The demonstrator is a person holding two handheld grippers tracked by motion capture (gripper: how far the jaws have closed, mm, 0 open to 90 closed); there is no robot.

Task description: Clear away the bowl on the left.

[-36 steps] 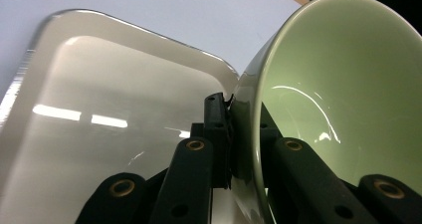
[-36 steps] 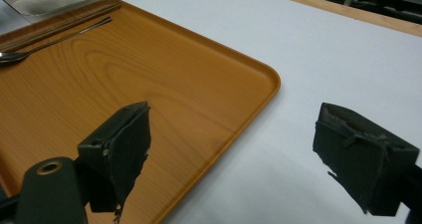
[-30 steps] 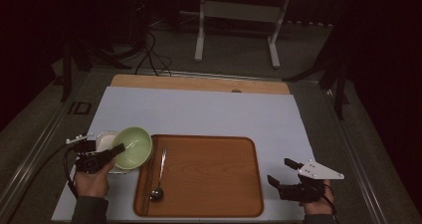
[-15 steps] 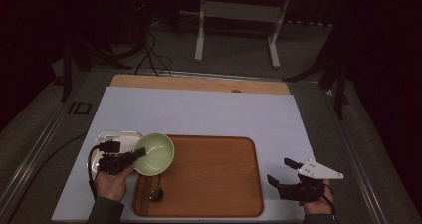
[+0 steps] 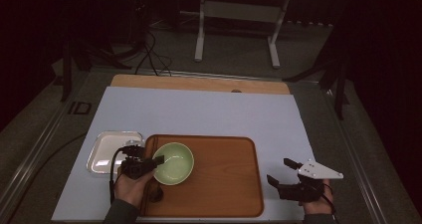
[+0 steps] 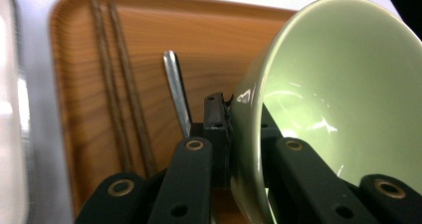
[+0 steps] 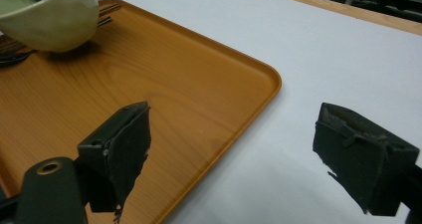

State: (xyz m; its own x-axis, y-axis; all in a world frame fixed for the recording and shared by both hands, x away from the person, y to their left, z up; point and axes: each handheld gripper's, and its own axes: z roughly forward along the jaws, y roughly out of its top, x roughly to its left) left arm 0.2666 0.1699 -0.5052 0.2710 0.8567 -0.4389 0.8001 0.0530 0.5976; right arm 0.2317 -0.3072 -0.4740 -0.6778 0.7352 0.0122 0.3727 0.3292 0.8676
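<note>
**Pale green bowl held over wooden tray**

Left gripper (image 5: 158,160): clenched on the rim of a pale green glazed ceramic bowl (image 5: 173,163), one black jaw outside the wall, the other inside. Gripped at the near-left edge, probably so as to leave the bowl's mouth open and level. Appears lifted clear of the tray, judging by the shadow seen beneath it in the right gripper view; contact not certain.

Right gripper (image 5: 282,171): released, jaws spread wide, parked over the light blue table covering (image 5: 209,112) just beside the tray's right edge; likely kept clear as idle.

Rectangular orange-brown wooden tray (image 5: 224,184): bowl over its left part. Beside the bowl, a pair of dark brown chopsticks (image 6: 119,79) and a slim metal utensil handle (image 6: 176,87), lying lengthwise.

Shallow silver metal tray (image 5: 107,152): left of the wooden tray, touching or nearly so.
</note>
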